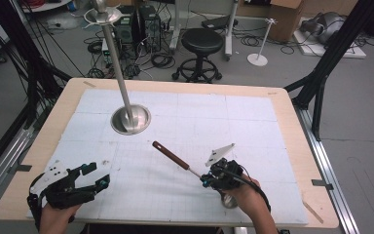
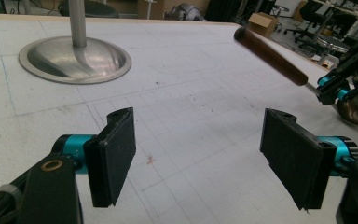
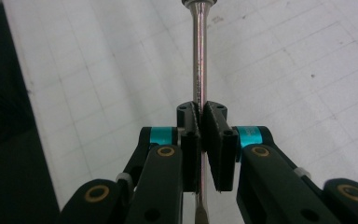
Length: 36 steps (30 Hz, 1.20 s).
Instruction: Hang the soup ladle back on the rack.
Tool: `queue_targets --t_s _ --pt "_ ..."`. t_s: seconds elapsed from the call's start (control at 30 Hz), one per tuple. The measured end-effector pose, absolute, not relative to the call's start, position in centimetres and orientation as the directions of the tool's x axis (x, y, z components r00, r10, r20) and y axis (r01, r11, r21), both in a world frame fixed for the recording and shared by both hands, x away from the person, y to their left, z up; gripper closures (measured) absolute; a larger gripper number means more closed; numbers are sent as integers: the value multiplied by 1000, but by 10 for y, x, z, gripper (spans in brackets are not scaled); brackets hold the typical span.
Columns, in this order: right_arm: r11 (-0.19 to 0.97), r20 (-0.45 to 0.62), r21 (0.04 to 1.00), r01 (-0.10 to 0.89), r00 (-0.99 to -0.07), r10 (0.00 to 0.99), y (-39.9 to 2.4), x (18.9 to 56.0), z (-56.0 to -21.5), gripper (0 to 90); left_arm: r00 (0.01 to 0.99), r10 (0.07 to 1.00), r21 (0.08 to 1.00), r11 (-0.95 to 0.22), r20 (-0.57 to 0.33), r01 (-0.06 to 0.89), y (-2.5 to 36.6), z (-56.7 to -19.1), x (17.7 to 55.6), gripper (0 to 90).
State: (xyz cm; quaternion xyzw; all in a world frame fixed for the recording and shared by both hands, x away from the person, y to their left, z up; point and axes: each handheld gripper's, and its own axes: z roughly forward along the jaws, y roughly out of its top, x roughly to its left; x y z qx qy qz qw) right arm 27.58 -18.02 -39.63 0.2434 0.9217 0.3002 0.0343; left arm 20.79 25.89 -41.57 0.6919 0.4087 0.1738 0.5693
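The right hand-held gripper (image 1: 205, 182) is clamping its jaws tight on the thin metal shaft of a ladle (image 1: 171, 155), whose brown handle is pointing up and away over the white counter (image 1: 253, 126) while its bowl is sitting low beside the person's right hand (image 1: 246, 192). The left hand-held gripper (image 1: 97, 176) is hovering near the counter's front left corner with its jaws spread wide and gripping nothing. A metal stand (image 1: 130, 118) is standing farther back on the counter.
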Motion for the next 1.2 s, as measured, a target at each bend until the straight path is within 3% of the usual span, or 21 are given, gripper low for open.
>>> queue_targets --t_s 0.4,0.8,1.2 --pt "607 122 668 430 -868 481 -188 264 -394 845 606 763 930 -17 -224 366 257 -416 207 272" --pt "484 71 814 321 -882 466 -172 242 -372 844 644 723 945 40 -252 326 250 -401 203 331" --pt "380 37 876 297 -827 561 -149 233 -363 843 718 658 962 36 -228 272 205 -363 214 280"
